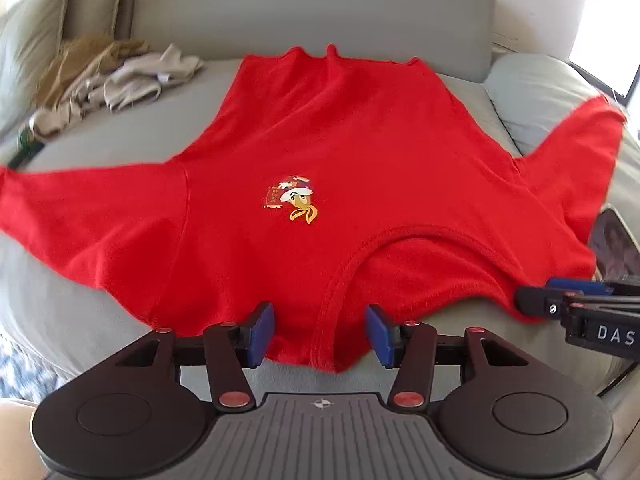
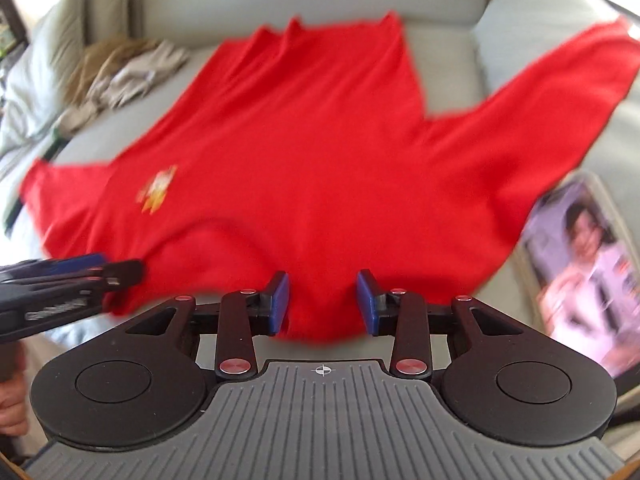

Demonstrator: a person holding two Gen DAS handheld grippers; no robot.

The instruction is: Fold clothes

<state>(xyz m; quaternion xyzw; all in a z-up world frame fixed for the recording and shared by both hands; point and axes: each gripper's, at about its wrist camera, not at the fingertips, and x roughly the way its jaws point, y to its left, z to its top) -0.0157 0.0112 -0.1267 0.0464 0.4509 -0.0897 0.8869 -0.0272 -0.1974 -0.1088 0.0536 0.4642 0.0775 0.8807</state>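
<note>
Nearest the left wrist camera, the left gripper has matte black arms with red round rivets and blue rubbery pads. Its jaws stand apart, and the near edge of the red T-shirt lies between the pads without being pinched. The ribbed collar curves just past the right pad, its stitched band plain to see.

The right gripper is of the same build, black with blue pads, and its jaws are likewise parted. The shirt's near hem sits between the fingers, loose. In the left wrist view its black body shows at the right edge, bearing the white letters "DAS", the rest cut off.

The T-shirt is a soft knit, spread flat on the grey-green fabric sofa, collar toward the cameras and both sleeves splayed outward. A small embroidered cartoon emblem in yellow, white and red sits on the chest; its tiny writing cannot be read.

Beside the shirt's right sleeve lies a tablet or phone showing a blurred picture of a person.

Further back on the left, a rumpled heap of beige and tan clothes rests against the cushions.
</note>
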